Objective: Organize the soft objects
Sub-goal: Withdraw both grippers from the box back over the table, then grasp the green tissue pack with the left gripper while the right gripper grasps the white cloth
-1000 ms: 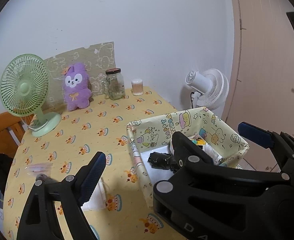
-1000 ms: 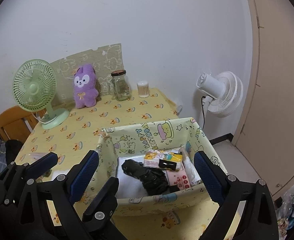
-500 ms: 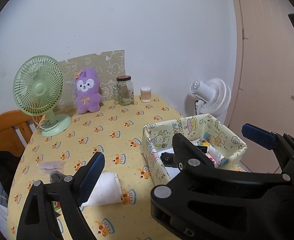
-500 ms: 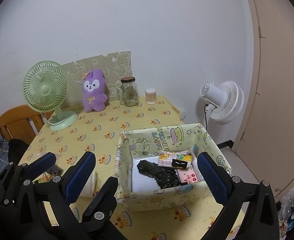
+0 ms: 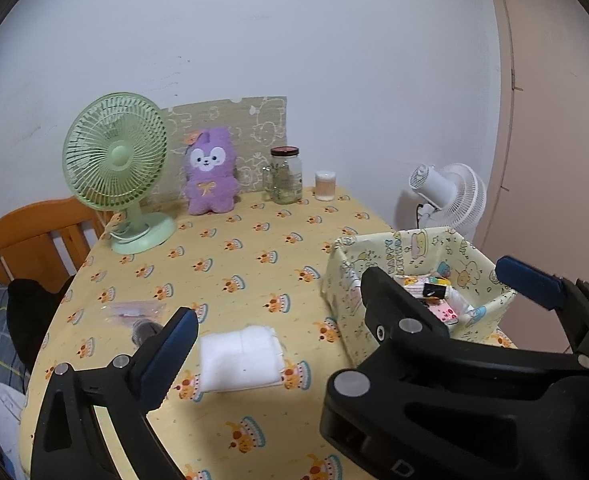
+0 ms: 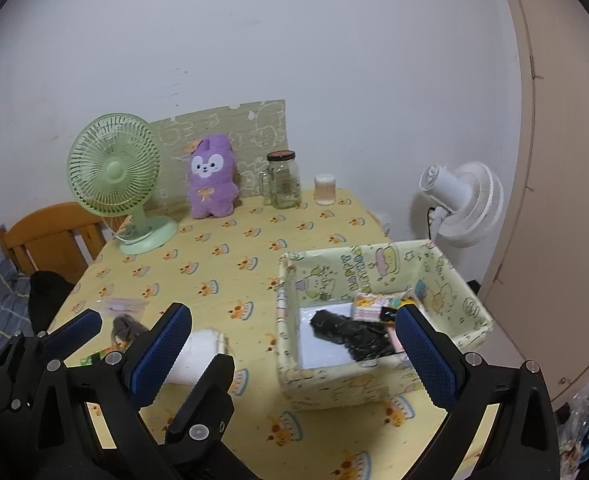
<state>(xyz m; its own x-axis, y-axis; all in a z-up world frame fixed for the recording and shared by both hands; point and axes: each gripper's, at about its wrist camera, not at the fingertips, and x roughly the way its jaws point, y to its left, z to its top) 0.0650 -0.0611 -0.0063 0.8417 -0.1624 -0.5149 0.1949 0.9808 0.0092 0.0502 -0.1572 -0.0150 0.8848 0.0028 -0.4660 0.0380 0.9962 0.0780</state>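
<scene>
A yellow cartoon-print fabric box (image 6: 378, 390) (image 5: 340, 280) stands on the table's right side; it holds a white folded item, a crumpled black item (image 6: 354, 334) and small colourful packs. A folded white cloth (image 5: 240, 358) (image 6: 198, 354) lies on the tablecloth left of the box. A grey soft item (image 6: 124, 328) (image 5: 144, 328) lies further left. A purple plush (image 5: 210, 172) (image 6: 210, 178) leans at the back. My left gripper (image 5: 350, 312) is open and empty above the cloth. My right gripper (image 6: 290, 354) is open and empty over the box's near left wall.
A green desk fan (image 5: 118, 172) stands back left. A glass jar (image 5: 286, 176) and a small cup of swabs (image 5: 325, 185) stand at the back. A clear plastic bag (image 5: 134, 310) lies at the left. A wooden chair (image 5: 26, 240) and a white floor fan (image 5: 446, 196) flank the table.
Both grippers have pulled back and up from the box, so more of the table shows. The white cloth has come fully into view. Both grippers stay open and empty.
</scene>
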